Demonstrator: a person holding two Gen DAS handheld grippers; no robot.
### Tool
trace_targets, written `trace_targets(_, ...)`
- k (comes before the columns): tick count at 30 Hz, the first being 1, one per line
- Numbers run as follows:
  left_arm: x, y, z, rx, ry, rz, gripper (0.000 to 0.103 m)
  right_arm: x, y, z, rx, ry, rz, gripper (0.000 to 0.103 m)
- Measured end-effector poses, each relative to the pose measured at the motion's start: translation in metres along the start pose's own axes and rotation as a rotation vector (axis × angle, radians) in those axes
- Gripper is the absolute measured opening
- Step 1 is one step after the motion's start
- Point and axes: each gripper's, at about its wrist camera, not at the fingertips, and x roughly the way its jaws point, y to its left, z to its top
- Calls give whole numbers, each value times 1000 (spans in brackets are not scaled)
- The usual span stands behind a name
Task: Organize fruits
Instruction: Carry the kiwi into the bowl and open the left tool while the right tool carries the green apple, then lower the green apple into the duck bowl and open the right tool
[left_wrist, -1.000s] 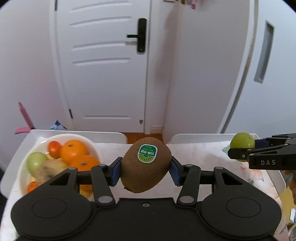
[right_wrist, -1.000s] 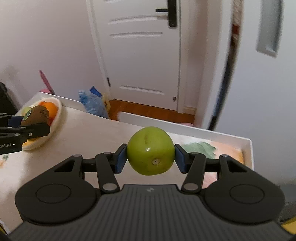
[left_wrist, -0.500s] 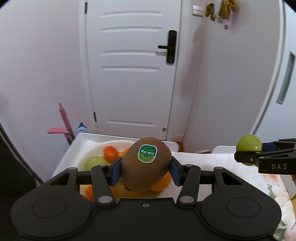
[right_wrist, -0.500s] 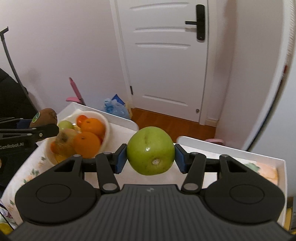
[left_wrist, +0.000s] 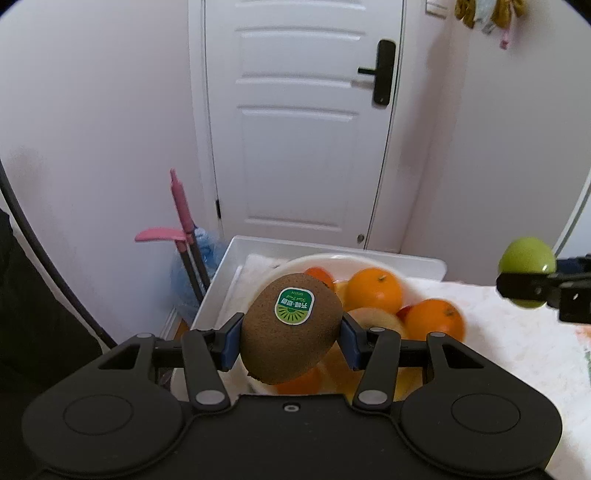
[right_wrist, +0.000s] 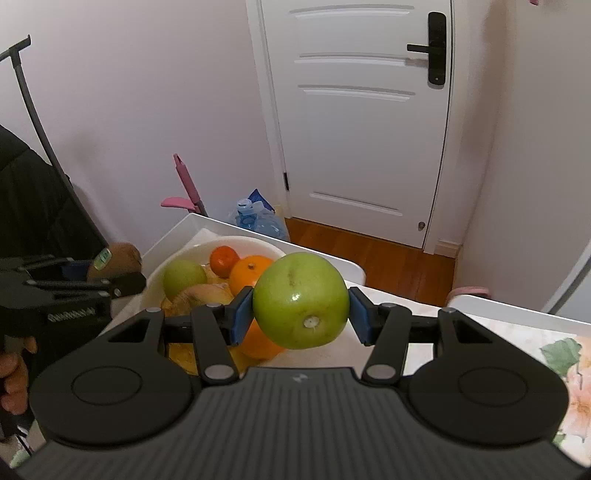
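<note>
A white rimmed table (right_wrist: 509, 308) carries a floral cloth (right_wrist: 576, 391), with a white fruit bowl (right_wrist: 192, 253) on it.

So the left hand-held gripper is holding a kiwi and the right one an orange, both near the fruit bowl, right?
Not quite: the right hand-held gripper holds a green apple, not an orange, as the right wrist view shows. The left hand-held gripper does hold the kiwi, near the bowl.

A rough, matt brown skin with a glossy paper sticker is shown by the kiwi (left_wrist: 291, 328). The green apple (right_wrist: 301, 301) is smooth and shiny. A glossy white glaze is seen on the bowl (right_wrist: 236, 243). Matt black plastic forms the right gripper (right_wrist: 301, 321), with blue rubbery-looking pads (right_wrist: 242, 319). The floor (right_wrist: 373, 254) looks like polished wood.
</note>
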Motion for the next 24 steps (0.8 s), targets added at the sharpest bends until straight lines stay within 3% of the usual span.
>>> trace_targets(6, 29, 20, -2, 3, 54, 6, 57, 14, 21, 7, 8, 3, -17, 69)
trace_targets(14, 43, 22, -9, 21, 64, -23, 57, 28, 39, 9, 13, 16, -32, 69)
trace_targets(19, 48, 23, -12, -26, 85, -41, 57, 32, 45, 10, 13, 21, -35, 69)
trace_targets(20, 47, 23, -13, -30, 79, -44, 60, 32, 46, 10, 11, 22, -35, 69)
trace_targets(21, 46, 23, -14, -30, 71, -53, 74, 33, 47, 11, 10, 23, -35, 69)
trace_targets(24, 36, 24, -12, -17, 26, -46, 94, 35, 49, 13, 7, 23, -33, 69)
